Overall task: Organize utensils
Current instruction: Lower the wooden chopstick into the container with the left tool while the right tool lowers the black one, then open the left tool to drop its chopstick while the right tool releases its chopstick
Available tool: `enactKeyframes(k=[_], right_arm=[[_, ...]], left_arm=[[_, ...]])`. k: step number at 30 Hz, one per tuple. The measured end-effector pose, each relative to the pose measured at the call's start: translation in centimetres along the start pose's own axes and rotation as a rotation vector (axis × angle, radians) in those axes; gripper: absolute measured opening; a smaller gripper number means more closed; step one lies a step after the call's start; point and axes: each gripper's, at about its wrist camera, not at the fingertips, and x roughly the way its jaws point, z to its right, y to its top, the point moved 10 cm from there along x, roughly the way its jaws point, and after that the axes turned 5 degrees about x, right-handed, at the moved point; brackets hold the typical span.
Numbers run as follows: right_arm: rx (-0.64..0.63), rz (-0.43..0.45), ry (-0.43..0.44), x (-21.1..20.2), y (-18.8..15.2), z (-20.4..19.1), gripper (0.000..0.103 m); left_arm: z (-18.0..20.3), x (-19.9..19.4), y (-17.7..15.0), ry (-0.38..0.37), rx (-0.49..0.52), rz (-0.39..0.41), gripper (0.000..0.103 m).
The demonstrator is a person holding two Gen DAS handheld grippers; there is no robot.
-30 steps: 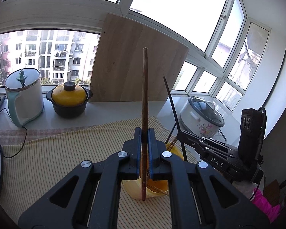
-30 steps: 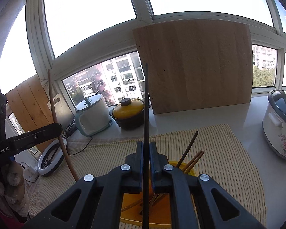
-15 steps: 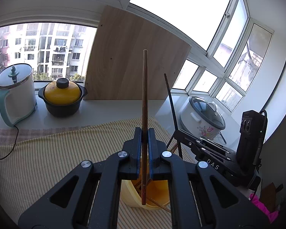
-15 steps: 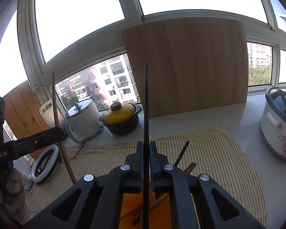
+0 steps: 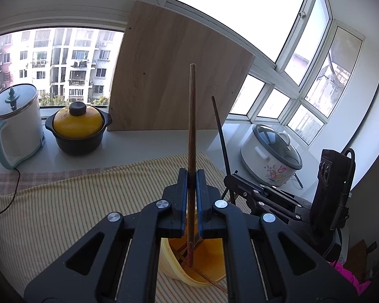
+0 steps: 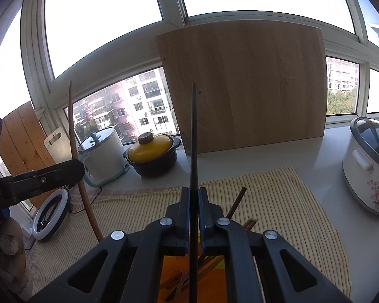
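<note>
Above the yellow tub [image 5: 179,272] on the striped cloth [image 5: 63,214], my left gripper [image 5: 192,197] pinches a brown chopstick [image 5: 192,126] upright between its closed jaws, the lower tip hanging inside the tub. My right gripper [image 6: 194,209], just beside it, clamps a black chopstick [image 6: 194,139] the same way, vertical, its shaft passing down between the jaws toward loose chopsticks [image 6: 237,202] leaning in the tub.
</note>
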Motion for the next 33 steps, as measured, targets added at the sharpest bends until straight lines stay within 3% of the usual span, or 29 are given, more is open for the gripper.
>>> enactKeyframes(k=[26,29,33], right_arm=[[-0.005,-0.099,0.034,-0.2,-4.5,0.4,0.004],[-0.003,-0.113,0.051,-0.3,-4.8,0.1,0.007],[-0.018,-0.122,0.059,-0.7,-5.1,-0.4,0.024]], left_arm=[[-0.6,2.7,-4.8,-0.013,-0.006,-0.111,0.004],[-0.5,2.6,-5.3,-0.014,0.009,-0.119,0.004],[-0.7,2.2,-5.9,-0.008,0.010,-0.127,0.016]])
